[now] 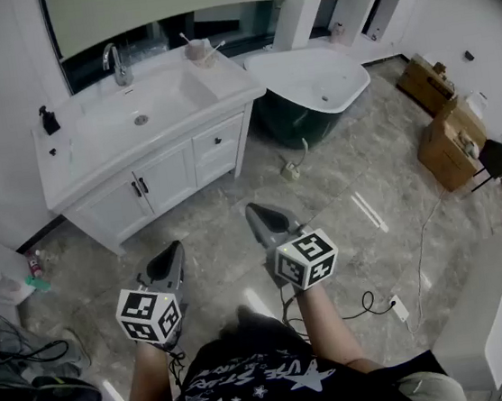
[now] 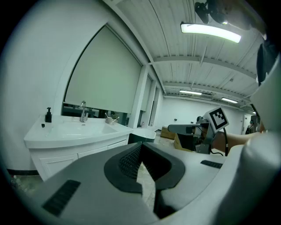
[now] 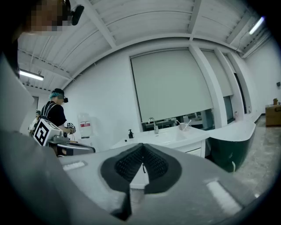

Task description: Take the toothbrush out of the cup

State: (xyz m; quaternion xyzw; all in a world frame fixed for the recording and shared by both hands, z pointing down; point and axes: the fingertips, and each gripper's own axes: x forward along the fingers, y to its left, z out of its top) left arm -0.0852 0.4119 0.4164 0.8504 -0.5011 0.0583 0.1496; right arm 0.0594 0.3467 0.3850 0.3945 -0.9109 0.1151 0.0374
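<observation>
A pale cup (image 1: 199,51) stands at the back right of the white vanity top (image 1: 91,156), beside the sink, with toothbrushes (image 1: 215,47) sticking out of it. It shows small in the left gripper view (image 2: 108,118) and in the right gripper view (image 3: 181,126). Both grippers hang over the floor, well short of the vanity. My left gripper (image 1: 173,250) is shut with nothing in it, jaws meeting at the tips (image 2: 139,146). The right gripper (image 1: 255,211) is also shut and empty (image 3: 142,148).
On the vanity are a faucet (image 1: 114,65) and a black soap dispenser (image 1: 49,120). A white bathtub (image 1: 309,79) stands right of it. Cardboard boxes (image 1: 448,139) and a black chair (image 1: 495,156) line the right side. A cable and power strip (image 1: 398,307) lie on the floor.
</observation>
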